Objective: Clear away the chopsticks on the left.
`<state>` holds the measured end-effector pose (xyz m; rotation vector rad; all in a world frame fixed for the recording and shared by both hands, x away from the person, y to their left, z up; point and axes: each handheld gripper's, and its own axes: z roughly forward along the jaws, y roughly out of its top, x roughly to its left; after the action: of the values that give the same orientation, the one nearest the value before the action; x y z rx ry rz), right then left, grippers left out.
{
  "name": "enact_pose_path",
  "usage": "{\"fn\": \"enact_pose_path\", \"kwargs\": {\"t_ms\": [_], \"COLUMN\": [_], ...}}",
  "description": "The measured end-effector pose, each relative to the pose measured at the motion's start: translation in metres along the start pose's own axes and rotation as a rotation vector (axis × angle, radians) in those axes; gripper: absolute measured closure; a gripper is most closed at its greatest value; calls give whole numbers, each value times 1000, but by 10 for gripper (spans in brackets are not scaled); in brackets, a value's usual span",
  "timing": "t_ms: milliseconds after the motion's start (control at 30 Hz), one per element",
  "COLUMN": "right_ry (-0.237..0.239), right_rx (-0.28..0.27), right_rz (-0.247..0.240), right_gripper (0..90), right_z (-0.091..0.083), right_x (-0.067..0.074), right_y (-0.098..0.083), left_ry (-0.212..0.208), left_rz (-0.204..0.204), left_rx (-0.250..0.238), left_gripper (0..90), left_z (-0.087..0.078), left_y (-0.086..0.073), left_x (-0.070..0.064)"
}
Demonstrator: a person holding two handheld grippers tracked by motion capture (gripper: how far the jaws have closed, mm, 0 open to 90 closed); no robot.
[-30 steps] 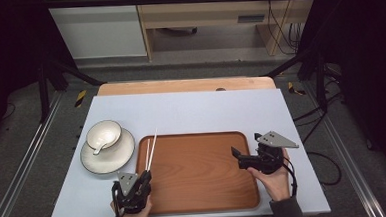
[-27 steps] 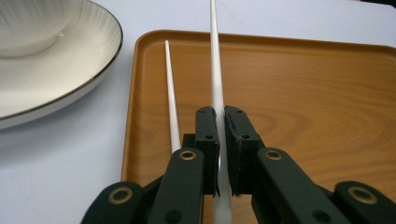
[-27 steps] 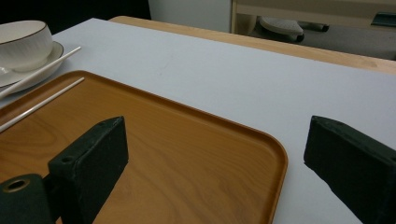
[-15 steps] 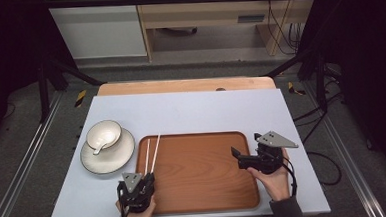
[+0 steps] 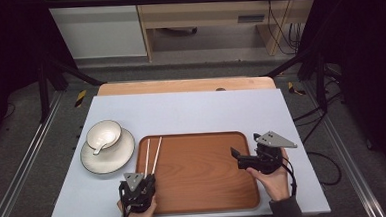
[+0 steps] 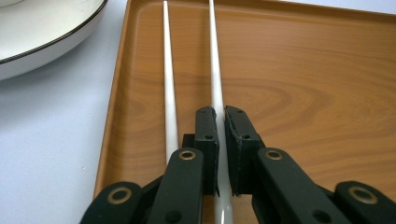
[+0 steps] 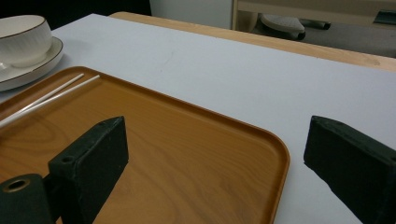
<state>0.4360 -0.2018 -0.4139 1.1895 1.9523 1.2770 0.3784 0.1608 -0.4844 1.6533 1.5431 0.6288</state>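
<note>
Two white chopsticks (image 6: 169, 84) on tray (image 5: 205, 188); left tongs (image 6: 221, 154) pinch one.

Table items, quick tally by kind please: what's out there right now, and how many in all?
Chopsticks: 2, one between the left tongs
Tray: 1
Plate: 1
Bowl: 1
Spoon: 1, in the bowl
Total: 6
</note>
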Motion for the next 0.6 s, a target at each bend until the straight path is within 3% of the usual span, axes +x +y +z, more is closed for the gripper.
{"fn": "enact_pose_path", "kwargs": {"t_ms": [267,600], "right_ry": [0,-4], "right_rx": [-4,-10], "right_rz": [3,4], "right_gripper": [65,66], "right_z": [-1,-2], "right_x": [0,-1], "right_y": [0,1], "left_ry": [1,-44], "left_rz": [10,34], "left_rx": [32,-1], "left_gripper": [834,773], "left_z": [2,-1], "left_y": [1,3], "left_x": [-1,2]}}
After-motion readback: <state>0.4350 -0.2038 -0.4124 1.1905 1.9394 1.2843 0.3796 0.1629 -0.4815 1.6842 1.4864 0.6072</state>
